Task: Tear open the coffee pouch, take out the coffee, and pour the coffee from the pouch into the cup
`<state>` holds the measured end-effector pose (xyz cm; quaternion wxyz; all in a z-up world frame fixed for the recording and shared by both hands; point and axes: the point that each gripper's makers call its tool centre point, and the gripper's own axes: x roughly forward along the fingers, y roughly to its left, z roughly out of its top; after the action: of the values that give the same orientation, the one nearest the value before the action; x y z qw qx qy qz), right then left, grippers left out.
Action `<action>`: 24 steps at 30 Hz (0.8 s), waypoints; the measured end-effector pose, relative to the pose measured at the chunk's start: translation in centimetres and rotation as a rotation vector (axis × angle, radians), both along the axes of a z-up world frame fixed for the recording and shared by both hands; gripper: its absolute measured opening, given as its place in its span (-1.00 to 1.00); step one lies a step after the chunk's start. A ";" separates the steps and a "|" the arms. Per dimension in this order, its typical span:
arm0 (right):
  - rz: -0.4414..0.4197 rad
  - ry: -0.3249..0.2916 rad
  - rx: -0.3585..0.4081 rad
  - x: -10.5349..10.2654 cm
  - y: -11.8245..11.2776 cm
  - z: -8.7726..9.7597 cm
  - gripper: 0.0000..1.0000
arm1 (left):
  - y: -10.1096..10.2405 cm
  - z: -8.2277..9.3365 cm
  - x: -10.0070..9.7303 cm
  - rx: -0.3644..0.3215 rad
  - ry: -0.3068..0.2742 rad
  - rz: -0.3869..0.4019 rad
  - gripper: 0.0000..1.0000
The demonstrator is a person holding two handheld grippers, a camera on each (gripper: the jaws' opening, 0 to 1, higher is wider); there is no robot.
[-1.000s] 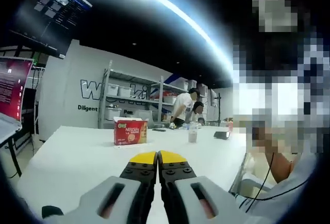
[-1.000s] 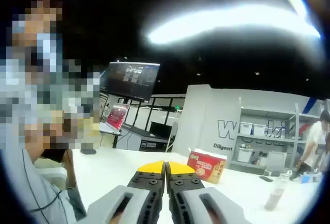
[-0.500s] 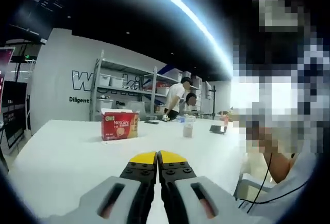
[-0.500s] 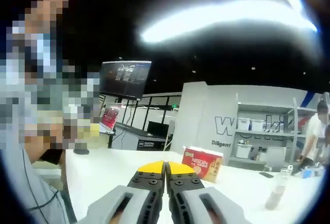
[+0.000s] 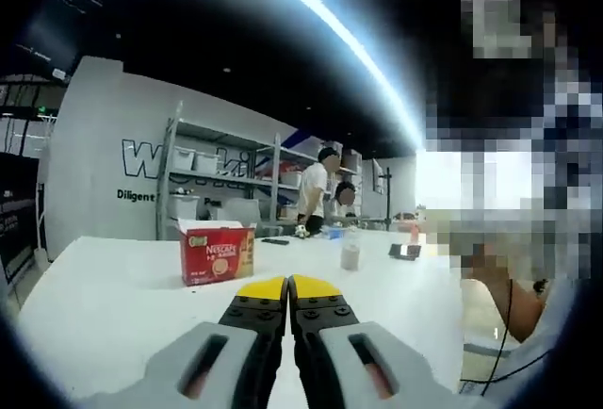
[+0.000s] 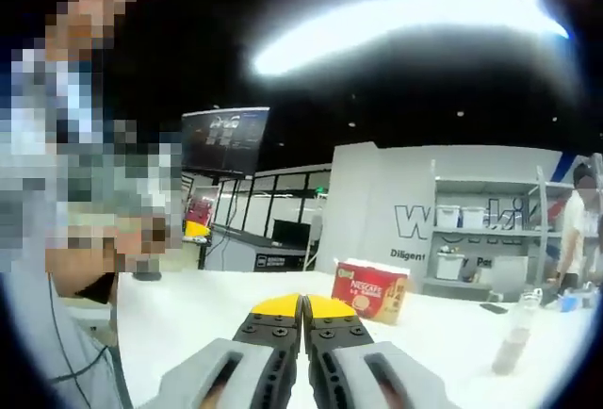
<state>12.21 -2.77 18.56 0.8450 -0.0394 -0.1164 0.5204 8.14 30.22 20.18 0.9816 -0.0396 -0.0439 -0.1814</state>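
With both the left gripper [image 5: 287,285] and right gripper [image 6: 302,303] closed and empty short of the red coffee box [image 5: 216,253], a grab attempted without opening risks shoving it across the white table [image 5: 113,315].

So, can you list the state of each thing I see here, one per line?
left gripper: shut, holding nothing
right gripper: shut, holding nothing
coffee box: upright on the white table, top flap open
cup: upright on the table, something brown at its bottom

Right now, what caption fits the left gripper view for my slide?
Shut left gripper above a white table, facing a red coffee box and a clear cup.
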 end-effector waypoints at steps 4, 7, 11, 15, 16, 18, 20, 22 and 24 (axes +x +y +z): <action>-0.005 -0.010 -0.005 -0.4 -0.3 0.3 -0.95 | 0.9 0.7 2.1 0.015 0.021 0.028 -0.92; -0.003 -0.020 -0.009 -0.6 -0.4 0.2 -0.95 | 1.0 1.5 2.9 0.047 0.016 0.050 -0.92; -0.017 -0.013 -0.004 -0.2 -1.0 0.2 -0.95 | 0.5 2.3 3.2 0.064 0.008 0.060 -0.92; 0.015 0.013 0.027 -0.6 -0.7 -0.1 -0.95 | -0.4 1.9 2.9 0.105 0.012 0.064 -0.92; 0.019 0.022 0.028 -0.6 -0.6 -0.3 -0.95 | -0.6 1.8 2.7 0.113 0.013 0.065 -0.92; 0.026 0.033 0.034 -0.6 -0.4 -0.6 -0.95 | -1.1 1.7 2.4 0.124 0.014 0.061 -0.92; 0.027 0.038 0.038 -0.4 -0.4 -0.6 -0.95 | -1.7 1.6 2.2 0.139 0.011 0.054 -0.92; 0.023 0.039 0.039 0.1 -0.3 -0.5 -0.95 | -2.0 1.6 2.1 0.148 0.007 0.051 -0.92; 0.020 0.039 0.024 0.7 0.0 -0.4 -0.95 | -2.2 1.5 2.0 0.152 0.002 0.053 -0.92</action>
<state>12.91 -2.78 18.14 0.8422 -0.0178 -0.1066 0.5282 10.09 28.05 21.68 0.9863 0.0362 -0.0299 -0.1583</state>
